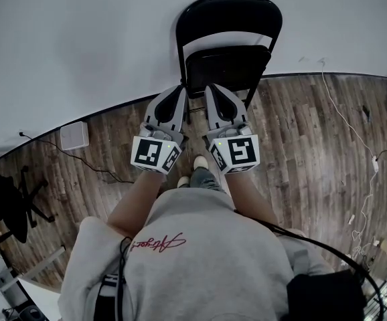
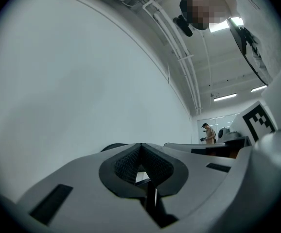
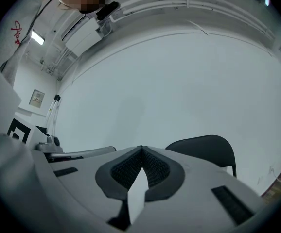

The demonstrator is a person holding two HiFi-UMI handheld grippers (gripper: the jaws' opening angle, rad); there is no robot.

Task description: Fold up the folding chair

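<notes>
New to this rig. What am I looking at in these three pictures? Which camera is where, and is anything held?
There is no robot here. A person holds a hand-held gripper in each hand. The head view comes from a camera on the person's head, looking steeply down. In it the left gripper and right gripper point toward a black folding chair. The chair stands on the wood floor against a white wall, and it looks unfolded, seat down. The marker cubes are part of the grippers. The other two pictures come from a camera riding on each gripper, looking along its jaws. Both pairs of jaws are closed with nothing between them, so nothing is held.
</notes>
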